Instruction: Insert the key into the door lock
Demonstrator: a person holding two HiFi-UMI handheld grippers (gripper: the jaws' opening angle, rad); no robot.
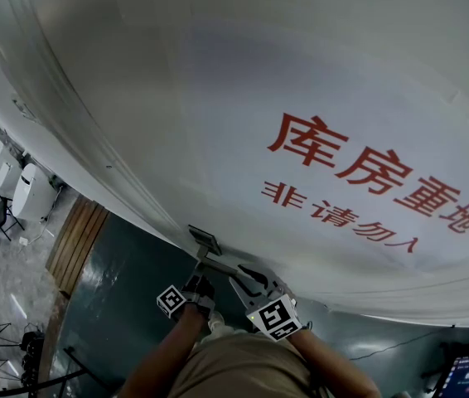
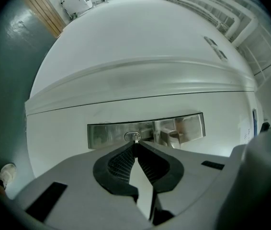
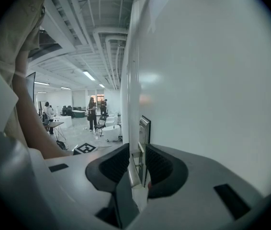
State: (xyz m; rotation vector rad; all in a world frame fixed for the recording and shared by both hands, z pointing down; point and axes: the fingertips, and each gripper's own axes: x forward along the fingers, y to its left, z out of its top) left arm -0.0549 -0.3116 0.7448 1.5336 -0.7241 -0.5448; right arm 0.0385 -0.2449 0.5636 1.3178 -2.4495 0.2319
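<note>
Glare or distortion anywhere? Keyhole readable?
Head view: fisheye bows the white door with red lettering hard, and the lower edge is dim. Left gripper view: brushed steel lock plate shows mirror reflections, oval keyhole is readable, corners are black. Right gripper view: soft highlight on the door, corners dark.

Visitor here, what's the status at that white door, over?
Left hand-held gripper shut on small metal key, tip at keyhole in steel lock plate. Right hand-held gripper straddles silver lever handle, grip unclear. Nothing blocking.

Lighting: dim, even indoor; ceiling strip lights bright in the right gripper view. Soft sheen on white door (shadows faint). Strong fisheye bending, black vignetted corners, blurred foreground.
</note>
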